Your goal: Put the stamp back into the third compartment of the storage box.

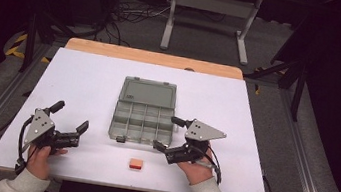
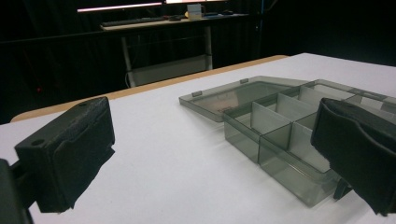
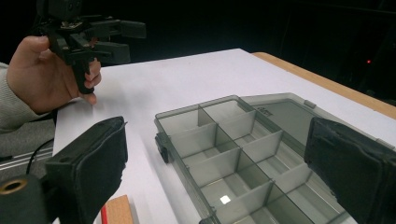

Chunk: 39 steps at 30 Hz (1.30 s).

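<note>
Barely begun, I'd say: organizer box [image 1: 145,110] sits mid-table w/ lid flat open and compartments bare, small orange block [image 1: 136,163] lies untouched near front edge, while left gripper [image 1: 71,117] & right gripper [image 1: 169,133] hover wide open, holding nothing.

The organiser box [image 1: 145,111] is smoky, see-through grey plastic, smooth and faintly glossy, and its dividers catch the light. The bench [image 1: 84,84] has a matt white top with a bare wooden strip along its far edge. Each gripper's jaws are rough matt black, and the small block [image 1: 136,164] looks like orange-painted wood.
</note>
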Motion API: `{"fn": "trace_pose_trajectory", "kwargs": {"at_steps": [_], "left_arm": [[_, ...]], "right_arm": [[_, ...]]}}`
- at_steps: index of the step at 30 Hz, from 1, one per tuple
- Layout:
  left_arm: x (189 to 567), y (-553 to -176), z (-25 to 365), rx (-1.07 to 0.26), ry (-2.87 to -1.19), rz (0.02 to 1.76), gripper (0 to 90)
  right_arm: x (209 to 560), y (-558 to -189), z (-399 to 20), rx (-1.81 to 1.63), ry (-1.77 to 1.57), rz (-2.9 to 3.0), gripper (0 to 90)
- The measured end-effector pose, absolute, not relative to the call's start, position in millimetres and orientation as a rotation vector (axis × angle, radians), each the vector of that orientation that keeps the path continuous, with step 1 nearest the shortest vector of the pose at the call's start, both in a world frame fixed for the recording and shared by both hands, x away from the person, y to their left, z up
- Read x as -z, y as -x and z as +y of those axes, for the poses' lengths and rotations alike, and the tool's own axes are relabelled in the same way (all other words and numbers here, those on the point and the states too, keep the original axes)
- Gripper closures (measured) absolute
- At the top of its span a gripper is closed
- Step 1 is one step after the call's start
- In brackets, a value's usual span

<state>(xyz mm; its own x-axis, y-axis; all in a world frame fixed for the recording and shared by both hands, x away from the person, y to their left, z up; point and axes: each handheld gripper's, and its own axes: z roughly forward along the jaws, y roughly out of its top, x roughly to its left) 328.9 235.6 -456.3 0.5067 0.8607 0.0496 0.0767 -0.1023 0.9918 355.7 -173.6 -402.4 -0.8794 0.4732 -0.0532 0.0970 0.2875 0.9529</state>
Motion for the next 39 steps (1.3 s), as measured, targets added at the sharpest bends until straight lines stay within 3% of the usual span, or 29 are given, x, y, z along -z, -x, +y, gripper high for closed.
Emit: {"fn": "trace_pose_trajectory", "kwargs": {"at_steps": [39], "left_arm": [[456.3,-329.2,235.1,-0.809,-1.548,0.837,0.6]], "right_arm": [[391.8,-367.7,-110.4,-1.555,-0.307,2.466,12.0]]}}
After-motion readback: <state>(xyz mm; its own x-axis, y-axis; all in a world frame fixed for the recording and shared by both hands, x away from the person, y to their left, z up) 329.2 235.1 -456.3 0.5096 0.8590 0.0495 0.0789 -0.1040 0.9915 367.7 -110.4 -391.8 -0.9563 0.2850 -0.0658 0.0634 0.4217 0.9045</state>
